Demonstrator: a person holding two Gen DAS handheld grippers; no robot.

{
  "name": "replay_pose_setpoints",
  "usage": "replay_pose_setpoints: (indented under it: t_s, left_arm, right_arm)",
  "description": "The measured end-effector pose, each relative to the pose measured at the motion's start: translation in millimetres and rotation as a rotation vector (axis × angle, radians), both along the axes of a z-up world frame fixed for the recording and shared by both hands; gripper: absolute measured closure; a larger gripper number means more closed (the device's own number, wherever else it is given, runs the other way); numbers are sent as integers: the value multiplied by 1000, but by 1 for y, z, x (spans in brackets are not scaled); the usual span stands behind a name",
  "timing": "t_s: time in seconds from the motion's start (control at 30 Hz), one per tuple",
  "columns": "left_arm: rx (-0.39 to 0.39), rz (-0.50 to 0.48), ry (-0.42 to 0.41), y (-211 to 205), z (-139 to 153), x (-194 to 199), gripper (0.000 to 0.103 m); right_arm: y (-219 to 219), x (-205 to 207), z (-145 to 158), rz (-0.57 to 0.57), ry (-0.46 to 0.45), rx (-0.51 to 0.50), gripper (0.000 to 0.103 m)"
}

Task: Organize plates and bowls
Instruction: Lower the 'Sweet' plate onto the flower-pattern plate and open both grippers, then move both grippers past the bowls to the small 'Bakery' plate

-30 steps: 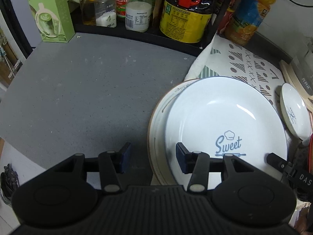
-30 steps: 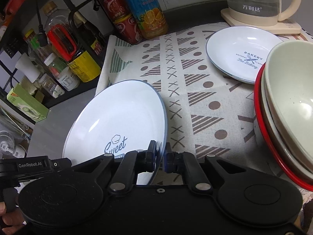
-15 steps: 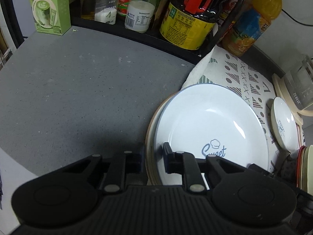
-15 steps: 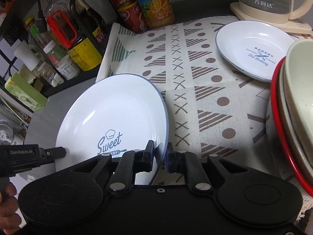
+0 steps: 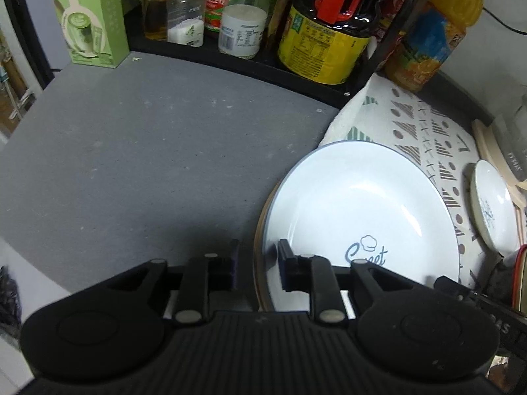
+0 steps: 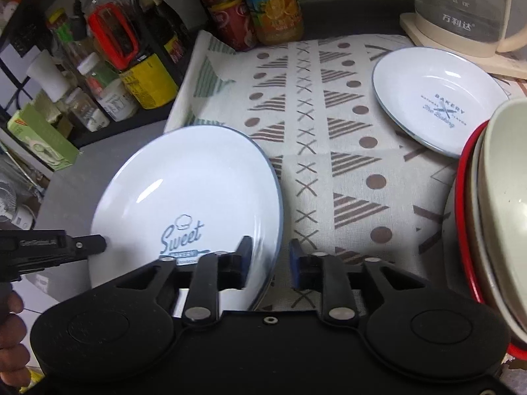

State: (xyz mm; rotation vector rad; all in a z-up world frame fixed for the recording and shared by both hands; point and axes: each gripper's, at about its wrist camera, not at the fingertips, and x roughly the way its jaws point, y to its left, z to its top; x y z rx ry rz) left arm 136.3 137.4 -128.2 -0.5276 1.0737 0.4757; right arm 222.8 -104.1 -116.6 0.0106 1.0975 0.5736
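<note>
- My left gripper (image 5: 257,263) has just widened, unclenched, straddling the Sweet plate (image 5: 359,210) rim.
- That plate sits on a brown-rimmed plate (image 5: 258,247), half on the patterned cloth (image 6: 329,131).
- My right gripper (image 6: 270,261) has just released it, jaws apart.

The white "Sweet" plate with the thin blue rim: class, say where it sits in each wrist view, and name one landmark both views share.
Left wrist view: the white "Sweet" plate fills the lower right, its near-left rim between the left gripper's fingers.
Right wrist view: the same plate lies lower left, its right rim between the right gripper's fingers.
Shared landmark: the orange juice bottle standing behind the patterned cloth.
</note>
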Motion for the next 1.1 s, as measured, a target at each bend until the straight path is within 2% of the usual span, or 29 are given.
replay_pose_setpoints:
  t_s: [0.03,0.1,0.13,0.2,0.23,0.3,0.37,0.43,0.57,0.73,0.87,1.1]
  left_arm:
    - [-6,3,0,0,1,1,68]
    - [-4,8,-8,-1,6,1,46]
    - [5,16,-12,-2,10,0,41]
    - [28,32,-20,-6,18,-2,24]
    - [44,35,-16,-7,23,-2,21]
    - [75,30,-12,-12,31,-2,19]
    - [89,17,-21,-16,38,-2,18]
    - [91,5,-30,-20,45,-4,16]
    - [103,1,-54,-29,54,-9,11]
    - [125,-16,-63,-40,61,-14,0]
    - [140,-19,-73,-49,68,-19,0]
    - [167,-44,-126,-69,86,-28,0]
  right_arm:
    - [-1,0,3,2,-4,2,57]
    - [-4,-1,10,8,-21,7,49]
    - [-6,-1,13,7,-25,10,47]
    - [-10,0,19,-2,-34,16,38]
    - [-13,0,22,-3,-42,22,35]
    - [-17,-1,29,-4,-59,35,17]
    - [-21,-3,35,1,-82,51,6]
    - [-24,-5,41,10,-97,66,0]
    - [-26,-7,48,35,-101,70,0]
    - [-36,-14,58,47,-121,83,0]
    - [-51,-15,70,24,-94,148,0]
    - [-78,-20,87,8,-133,180,0]
